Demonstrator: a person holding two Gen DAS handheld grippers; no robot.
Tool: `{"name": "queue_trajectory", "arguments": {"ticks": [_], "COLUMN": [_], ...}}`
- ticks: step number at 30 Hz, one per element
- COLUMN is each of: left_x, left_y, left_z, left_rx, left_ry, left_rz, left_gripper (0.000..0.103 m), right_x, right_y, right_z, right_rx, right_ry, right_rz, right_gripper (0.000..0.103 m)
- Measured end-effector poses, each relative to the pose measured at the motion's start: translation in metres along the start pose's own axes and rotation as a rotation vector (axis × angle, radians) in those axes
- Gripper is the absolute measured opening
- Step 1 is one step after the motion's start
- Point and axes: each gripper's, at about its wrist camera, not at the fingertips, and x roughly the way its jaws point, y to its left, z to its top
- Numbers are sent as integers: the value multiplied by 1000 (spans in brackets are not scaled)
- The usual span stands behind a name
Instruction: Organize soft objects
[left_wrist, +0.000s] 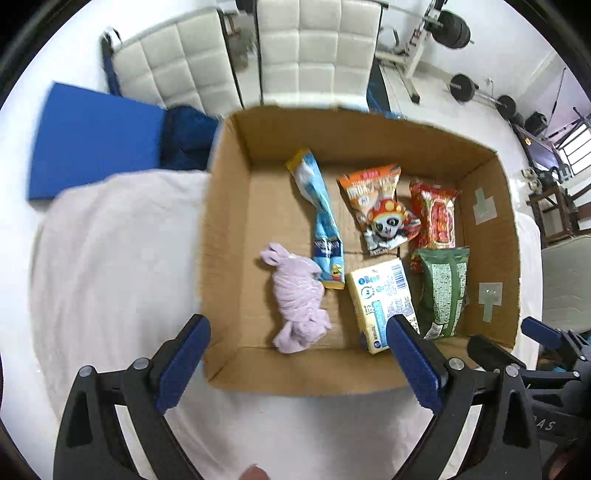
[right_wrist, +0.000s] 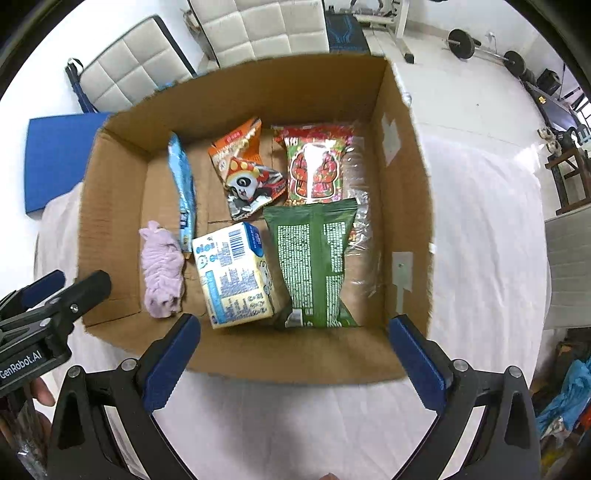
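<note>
An open cardboard box (left_wrist: 229, 206) (right_wrist: 406, 184) stands on a white cloth. Inside lie a lilac bunched cloth (left_wrist: 297, 299) (right_wrist: 162, 269), a blue snack packet (left_wrist: 323, 221) (right_wrist: 183, 184), an orange panda packet (left_wrist: 380, 206) (right_wrist: 245, 166), a red packet (left_wrist: 436, 218) (right_wrist: 317, 166), a green packet (left_wrist: 443, 291) (right_wrist: 314, 266) and a yellow pack (left_wrist: 382, 302) (right_wrist: 234, 273). My left gripper (left_wrist: 297, 363) is open and empty above the box's near wall. My right gripper (right_wrist: 293, 363) is open and empty above the near wall too. The right gripper shows at the left view's right edge (left_wrist: 517, 339); the left gripper shows at the right view's left edge (right_wrist: 70, 288).
A blue pad (left_wrist: 92, 144) (right_wrist: 51, 158) lies left of the box. White padded chairs (left_wrist: 314, 48) (right_wrist: 266, 26) stand behind the table. Barbell weights (left_wrist: 463, 86) (right_wrist: 461, 44) are on the floor at the back right. A grey chair (right_wrist: 569, 266) is at the right.
</note>
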Motion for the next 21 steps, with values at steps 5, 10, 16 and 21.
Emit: {"name": "queue_trajectory", "arguments": {"ticks": [5,10,16,21], "left_x": [-62,-122,-185,-236], "left_y": [1,-14,-19,-15], "left_z": [-26,-65,-98,-120], "left_rx": [-9,-5,-7,-34], "left_ry": [-107,-166,-243,-329], "left_rz": [46,62,18,11], "left_gripper": [97,97,102,103], "right_x": [-41,-110,-190,-250], "right_y": [-3,-5,-10,-12], "right_z": [-23,-61,-118,-163], "right_rx": [3,-17,-29,-46], "right_ry": [-67,-171,-278,-336], "right_rz": [6,5,-2,14], "right_gripper": [103,103,103,103]}}
